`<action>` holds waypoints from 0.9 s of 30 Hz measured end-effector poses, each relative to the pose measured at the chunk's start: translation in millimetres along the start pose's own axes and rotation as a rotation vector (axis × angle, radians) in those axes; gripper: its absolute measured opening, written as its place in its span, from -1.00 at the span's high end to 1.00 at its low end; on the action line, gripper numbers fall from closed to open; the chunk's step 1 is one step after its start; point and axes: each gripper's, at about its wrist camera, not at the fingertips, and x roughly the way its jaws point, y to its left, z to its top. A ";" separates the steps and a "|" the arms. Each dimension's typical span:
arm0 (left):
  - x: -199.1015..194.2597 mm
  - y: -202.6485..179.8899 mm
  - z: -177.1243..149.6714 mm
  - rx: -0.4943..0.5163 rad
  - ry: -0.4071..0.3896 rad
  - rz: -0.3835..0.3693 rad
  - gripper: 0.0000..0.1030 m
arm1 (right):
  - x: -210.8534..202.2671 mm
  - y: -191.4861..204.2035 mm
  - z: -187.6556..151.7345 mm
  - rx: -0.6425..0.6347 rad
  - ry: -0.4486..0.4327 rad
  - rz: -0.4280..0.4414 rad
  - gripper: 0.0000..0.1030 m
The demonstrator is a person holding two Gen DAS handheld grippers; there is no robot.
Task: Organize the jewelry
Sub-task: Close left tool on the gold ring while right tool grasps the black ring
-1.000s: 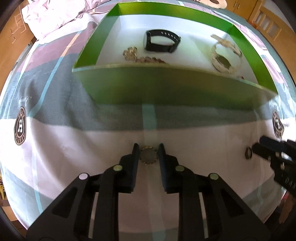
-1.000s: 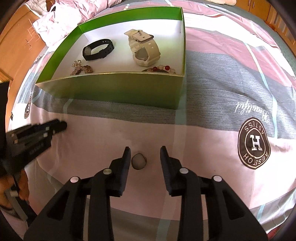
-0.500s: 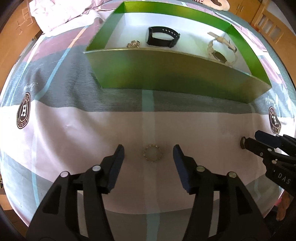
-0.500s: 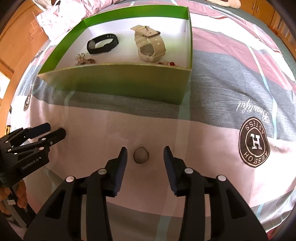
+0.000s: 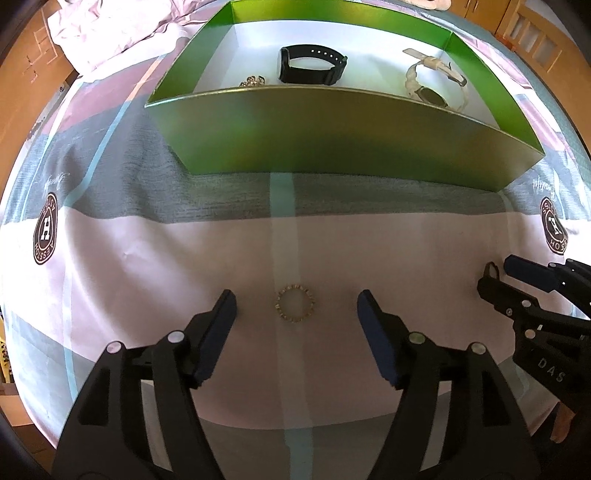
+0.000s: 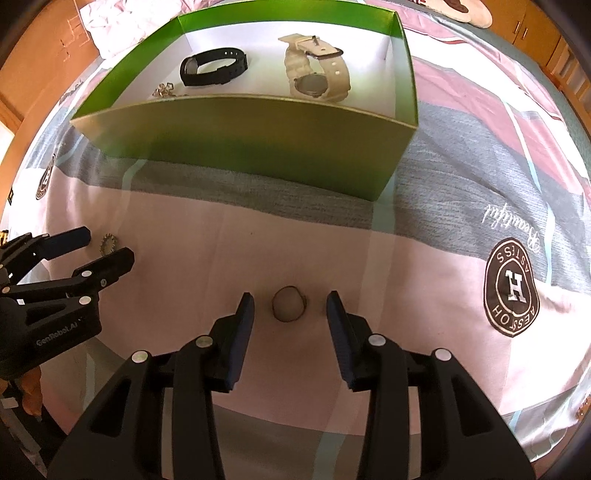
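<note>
1. Left wrist view: my left gripper [image 5: 297, 308] points down at the bedsheet [image 5: 147, 266], its jaws opening. The small beaded ring [image 5: 294, 303] lies flat between them, touched by neither pad.
2. Beyond it stands the green box [image 5: 332, 129] — its near wall hides part of the floor. Inside I see a black watch [image 5: 312, 65], a cream watch [image 5: 432, 83] and a small gold trinket [image 5: 253, 80] peeking over the wall. My right gripper [image 5: 496, 271] comes in from the right edge.
3. Right wrist view: my right gripper [image 6: 290, 308] is parted narrowly around a plain band ring [image 6: 288, 304] lying on the sheet, clear gaps on both sides.
4. My left gripper [image 6: 107, 245] shows at the left, the beaded ring [image 6: 108, 243] between its tips. The green box [image 6: 258, 136] sits ahead, black watch [image 6: 214, 67] left, cream watch [image 6: 317, 70] right.
5. The sheet is pink, grey and white with round logo badges [image 6: 513, 288] — rumpled bedding [image 5: 110, 33] and wooden cupboards [image 6: 546, 37] lie beyond.
</note>
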 end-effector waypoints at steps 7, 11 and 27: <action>4.9 0.0 -1.3 0.013 0.007 0.009 -0.37 | 2.5 4.2 2.2 -0.008 0.002 -0.010 0.20; 7.2 -0.8 -0.8 0.019 0.004 0.013 -0.34 | 4.5 6.6 0.5 -0.016 -0.001 -0.016 0.20; 0.9 -1.0 3.0 0.008 -0.013 -0.007 0.59 | 3.3 23.5 -6.2 -0.055 -0.031 -0.015 0.60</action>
